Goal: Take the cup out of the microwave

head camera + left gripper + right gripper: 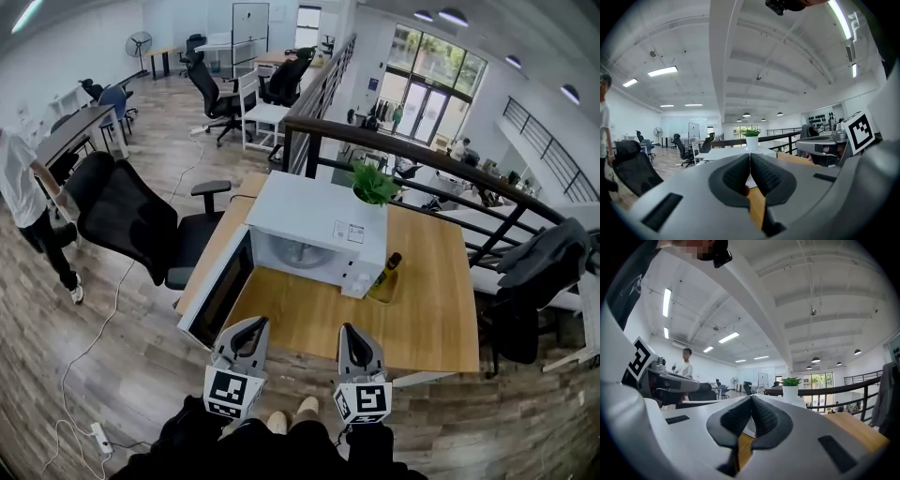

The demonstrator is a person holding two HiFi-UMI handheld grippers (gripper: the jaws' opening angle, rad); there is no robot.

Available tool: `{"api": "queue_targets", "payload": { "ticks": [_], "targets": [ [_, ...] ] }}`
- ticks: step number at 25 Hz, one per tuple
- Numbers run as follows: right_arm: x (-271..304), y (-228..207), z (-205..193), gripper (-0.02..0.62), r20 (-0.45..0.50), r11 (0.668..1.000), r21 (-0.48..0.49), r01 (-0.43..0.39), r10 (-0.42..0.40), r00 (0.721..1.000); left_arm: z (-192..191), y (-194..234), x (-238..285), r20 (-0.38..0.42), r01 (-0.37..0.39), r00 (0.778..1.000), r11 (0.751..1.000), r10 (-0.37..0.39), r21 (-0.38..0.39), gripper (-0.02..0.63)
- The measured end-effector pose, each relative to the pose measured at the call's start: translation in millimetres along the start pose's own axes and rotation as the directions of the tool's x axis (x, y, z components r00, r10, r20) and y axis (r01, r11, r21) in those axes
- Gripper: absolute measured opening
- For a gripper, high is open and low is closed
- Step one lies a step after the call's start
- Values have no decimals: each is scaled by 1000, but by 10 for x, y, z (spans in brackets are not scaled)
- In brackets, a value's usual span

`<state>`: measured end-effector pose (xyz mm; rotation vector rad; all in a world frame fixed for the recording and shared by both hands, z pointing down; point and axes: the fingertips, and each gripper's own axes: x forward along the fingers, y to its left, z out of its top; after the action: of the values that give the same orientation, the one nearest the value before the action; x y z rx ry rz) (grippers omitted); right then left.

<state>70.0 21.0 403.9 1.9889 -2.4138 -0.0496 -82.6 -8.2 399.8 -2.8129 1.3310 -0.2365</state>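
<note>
A white microwave (319, 225) stands on the wooden table (422, 309), and its door (217, 291) hangs open toward the front left. The open cavity (295, 251) shows a pale round shape; I cannot make out a cup in it. My left gripper (246, 328) and right gripper (352, 333) hover side by side over the table's near edge, short of the microwave. In the left gripper view the left gripper (750, 157) has its dark pads together with nothing between them. The right gripper (751, 399) looks the same in its own view.
A potted plant (373, 183) sits on top of the microwave. A dark bottle (390, 267) stands just to its right. A black office chair (131, 220) is left of the table, and a person (23, 202) stands farther left. A dark railing (422, 155) runs behind.
</note>
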Motion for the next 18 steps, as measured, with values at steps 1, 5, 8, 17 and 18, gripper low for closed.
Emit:
{"api": "queue_targets", "payload": {
  "ticks": [1, 5, 8, 17, 18],
  "targets": [
    [38, -27, -19, 15, -3, 1000, 1, 3, -3, 1000, 4, 10, 53, 4, 4, 1000, 1000, -4, 0, 25],
    [231, -153, -111, 15, -15, 1000, 4, 4, -4, 1000, -43, 62, 273, -7, 8, 1000, 1000, -8, -9, 25],
    [448, -235, -173, 15, -19, 1000, 3, -12, 12, 1000, -72, 142, 473, -16, -2, 1000, 1000, 2, -12, 25],
    [1242, -444, -468, 15, -74, 997, 35, -67, 70, 995, -249, 498, 1205, -72, -35, 997, 999, 32, -33, 25],
    [1334, -457, -528, 15, -85, 996, 38, -75, 78, 993, -304, 539, 1295, -82, -37, 996, 999, 34, -39, 25]
  ]
}}
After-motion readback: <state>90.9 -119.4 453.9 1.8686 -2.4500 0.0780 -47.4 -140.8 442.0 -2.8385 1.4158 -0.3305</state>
